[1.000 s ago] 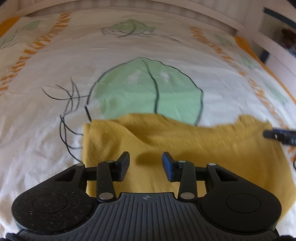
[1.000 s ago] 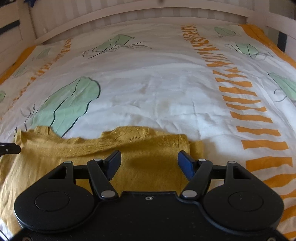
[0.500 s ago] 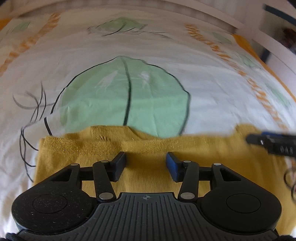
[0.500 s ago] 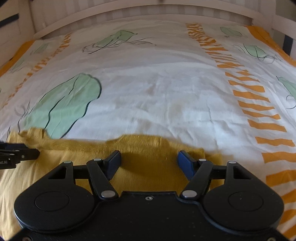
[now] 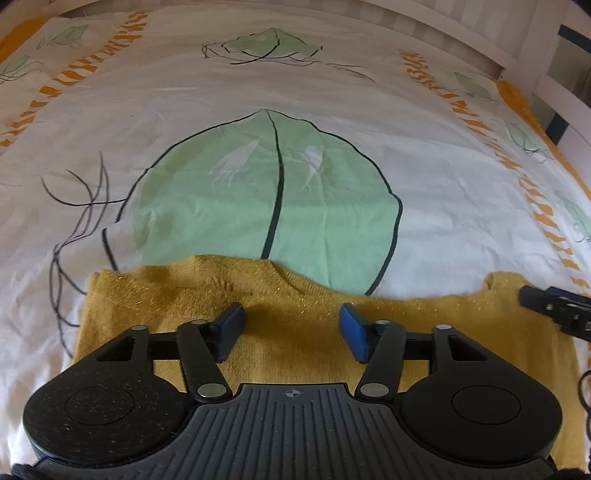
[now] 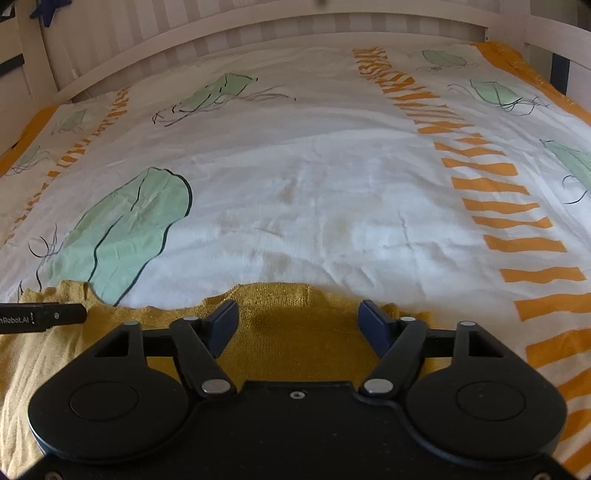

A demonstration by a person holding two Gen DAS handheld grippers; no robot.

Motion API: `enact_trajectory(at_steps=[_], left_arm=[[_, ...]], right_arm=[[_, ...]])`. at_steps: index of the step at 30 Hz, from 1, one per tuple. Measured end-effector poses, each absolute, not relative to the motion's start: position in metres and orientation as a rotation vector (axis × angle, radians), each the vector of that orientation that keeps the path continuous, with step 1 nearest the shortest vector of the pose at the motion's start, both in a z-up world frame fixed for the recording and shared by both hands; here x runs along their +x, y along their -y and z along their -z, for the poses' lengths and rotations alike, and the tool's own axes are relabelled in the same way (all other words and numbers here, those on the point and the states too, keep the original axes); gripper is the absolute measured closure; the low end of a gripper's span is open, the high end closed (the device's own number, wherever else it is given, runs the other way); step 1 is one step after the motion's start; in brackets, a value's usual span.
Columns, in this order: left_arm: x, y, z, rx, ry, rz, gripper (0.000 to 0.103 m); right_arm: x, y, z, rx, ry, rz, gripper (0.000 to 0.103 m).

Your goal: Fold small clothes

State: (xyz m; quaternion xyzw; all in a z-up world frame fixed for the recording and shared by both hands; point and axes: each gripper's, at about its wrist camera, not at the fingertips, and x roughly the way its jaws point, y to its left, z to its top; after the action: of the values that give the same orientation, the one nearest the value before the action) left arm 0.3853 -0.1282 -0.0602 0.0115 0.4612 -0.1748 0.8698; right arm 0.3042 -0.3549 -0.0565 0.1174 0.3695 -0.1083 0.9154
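On the bed, a mustard-yellow knitted garment (image 5: pixel 295 332) is spread flat on a white bedsheet (image 5: pixel 258 92) that is printed with green leaves and orange stripes. From the left wrist view, the garment is seen directly under the left gripper (image 5: pixel 291 326), and its far edge lies over the lower rim of a large green leaf print (image 5: pixel 266 199). The jaws of the left gripper are held wide apart, with nothing between them, and the blue pads (image 5: pixel 352 336) are seen above the yellow cloth; whether they touch it cannot be told. At the right border of this view, the tip of the right gripper (image 5: pixel 554 308) is seen over the far right corner of the garment.

From the right wrist view, the right gripper (image 6: pixel 299 321) is also spread open and nothing is grasped by it. The garment (image 6: pixel 288 332) is seen between and below its fingers, with a raised, rounded part of the far edge just ahead of them. At the left border, a finger of the left gripper (image 6: pixel 40 316) is seen over the cloth. A white slatted bed frame (image 6: pixel 258 33) is seen behind the bedsheet
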Motion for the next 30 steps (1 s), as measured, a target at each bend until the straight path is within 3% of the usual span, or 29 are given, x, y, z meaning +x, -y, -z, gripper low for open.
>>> enact_trajectory(at_steps=[3, 9, 19, 21, 25, 30], left_arm=[[0.378, 0.124, 0.054, 0.037, -0.943, 0.339, 0.034], [0.358, 0.114, 0.035, 0.066, -0.911, 0.309, 0.027], [0.311, 0.102, 0.011, 0.080, -0.912, 0.311, 0.019], [0.301, 0.101, 0.011, 0.079, -0.923, 0.310, 0.008], [0.280, 0.098, 0.011, 0.089, -0.928, 0.318, 0.001], [0.261, 0.094, 0.014, 0.066, -0.943, 0.329, 0.001]], right_arm=[[0.296, 0.354, 0.048, 0.243, -0.744, 0.216, 0.017], [0.274, 0.349, 0.031, 0.243, -0.720, 0.206, 0.000], [0.230, 0.346, 0.019, 0.276, -0.724, 0.208, 0.000], [0.221, 0.347, 0.018, 0.292, -0.728, 0.208, 0.000], [0.203, 0.350, 0.023, 0.357, -0.752, 0.211, 0.000], [0.180, 0.363, 0.036, 0.471, -0.773, 0.211, 0.000]])
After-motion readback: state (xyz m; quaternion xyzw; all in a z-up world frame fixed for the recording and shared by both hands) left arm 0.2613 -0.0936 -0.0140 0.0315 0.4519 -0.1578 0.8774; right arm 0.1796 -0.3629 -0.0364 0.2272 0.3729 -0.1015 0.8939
